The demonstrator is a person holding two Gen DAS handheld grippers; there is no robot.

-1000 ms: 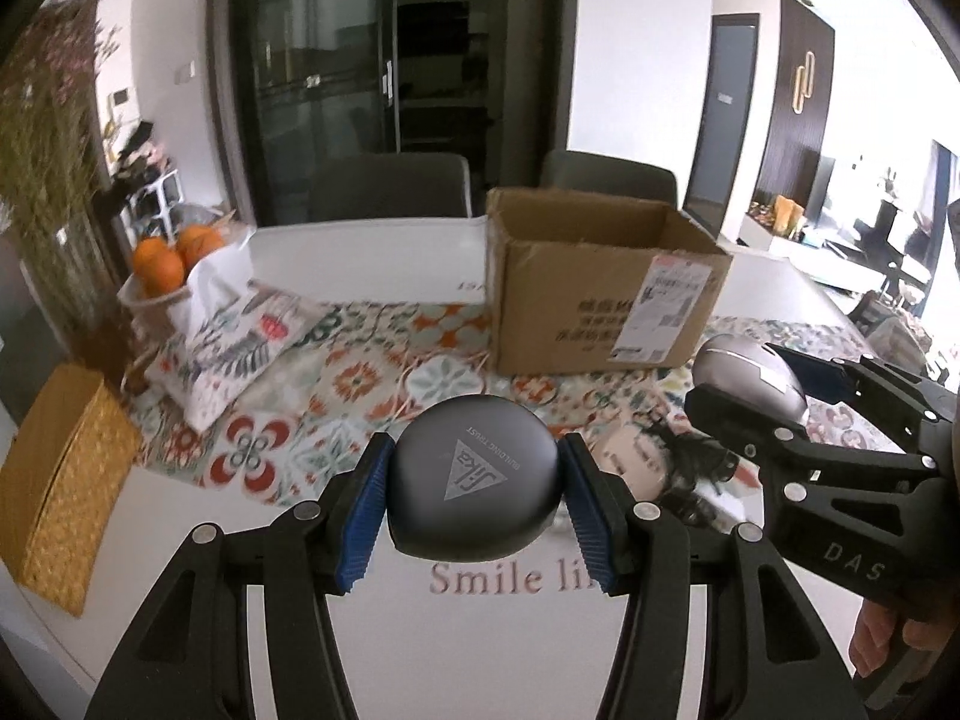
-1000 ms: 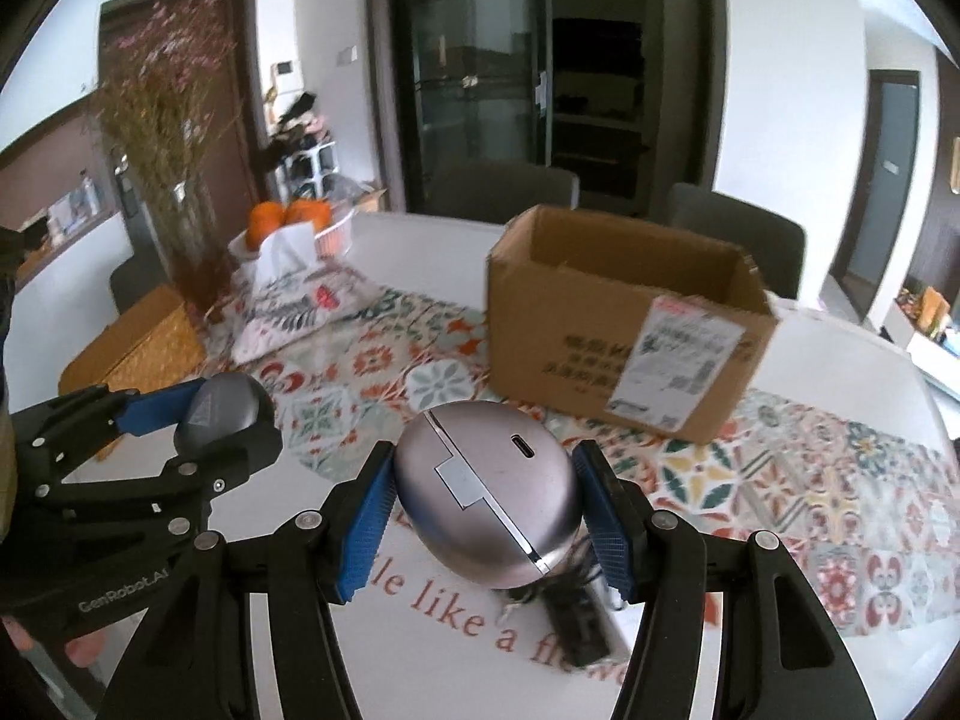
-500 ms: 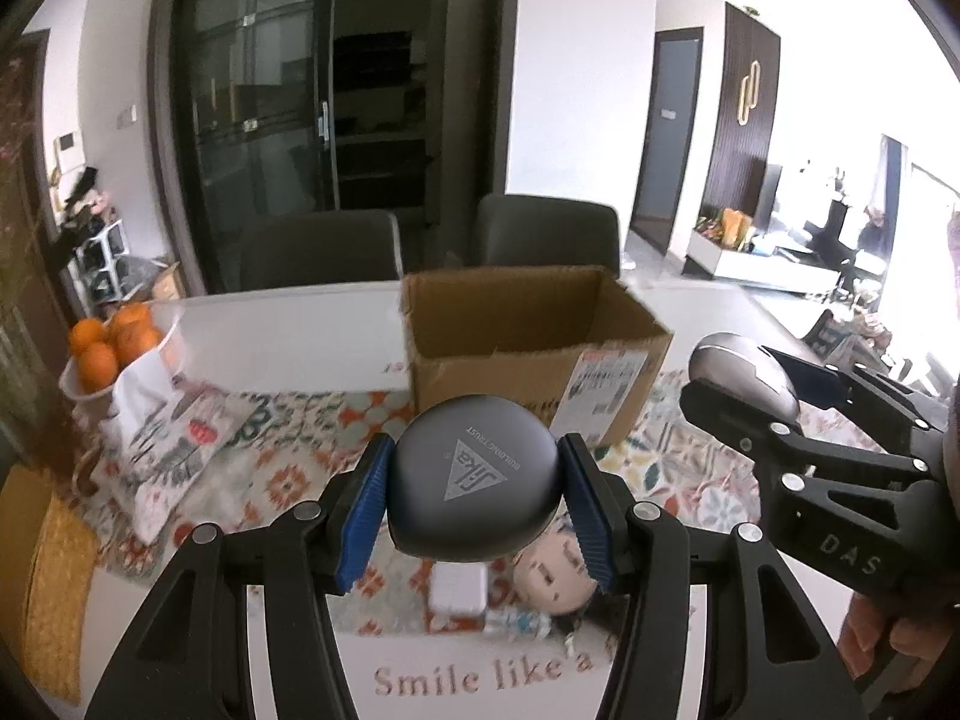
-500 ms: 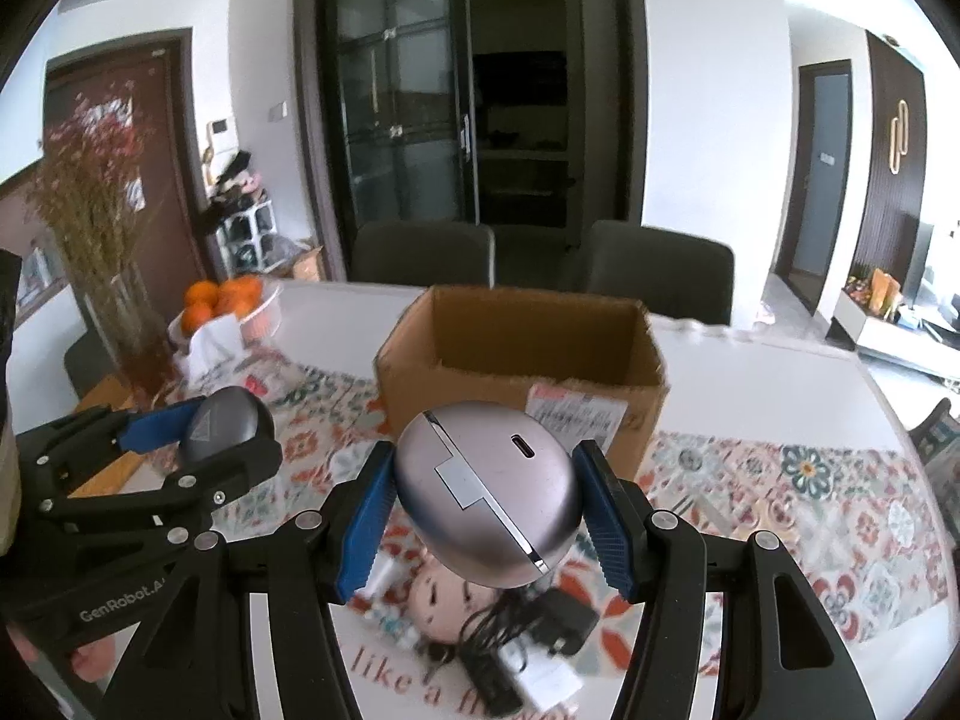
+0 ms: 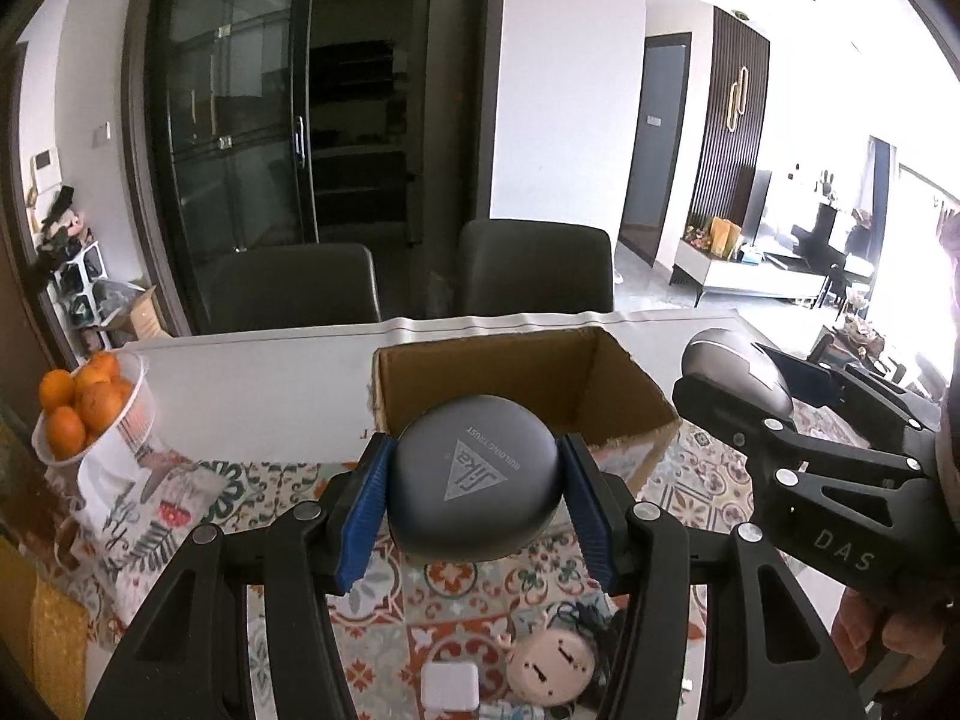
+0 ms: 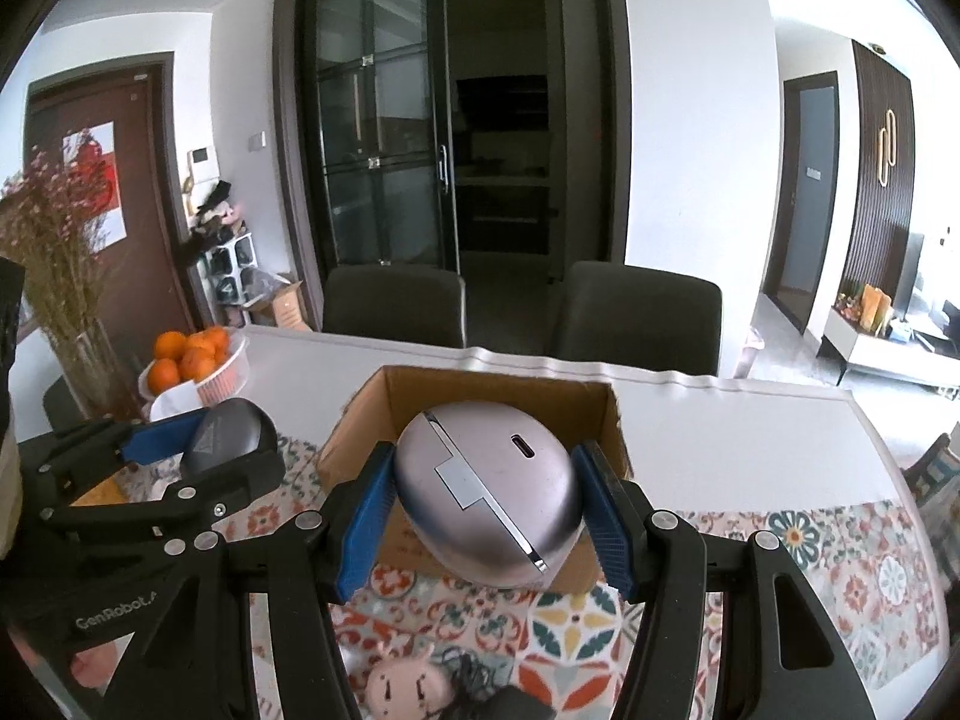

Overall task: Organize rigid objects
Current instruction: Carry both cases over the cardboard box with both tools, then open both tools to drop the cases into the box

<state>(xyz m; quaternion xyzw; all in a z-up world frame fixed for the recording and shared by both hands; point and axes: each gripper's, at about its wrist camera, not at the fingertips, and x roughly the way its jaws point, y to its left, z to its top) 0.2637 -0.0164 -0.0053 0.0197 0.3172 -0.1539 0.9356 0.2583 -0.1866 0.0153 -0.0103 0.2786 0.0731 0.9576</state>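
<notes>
Above the patterned runner on the white bench (image 5: pixel 252 396), both tools are held raised and level, pointing toward the open brown cardboard box (image 5: pixel 516 384) that stands on the bench ahead of them. Clamped between the blue pads of the left tool (image 5: pixel 474 489) is a dark grey rounded case with a white triangle logo (image 5: pixel 474 483), which sits in front of the box's near wall in the left wrist view. Beside it, to the right, the right tool (image 6: pixel 489 495) grips a rounded silver-pink case with a small oval port (image 6: pixel 489 495) between its own blue pads; from the right wrist camera this case overlaps the box's open mouth. Below the tools, a small pink doll face (image 5: pixel 549 669), a tangle of black cable (image 5: pixel 591 630) and a white square charger (image 5: pixel 450 687) lie on the runner. A bowl of oranges (image 5: pixel 84 405) stands far left.
</notes>
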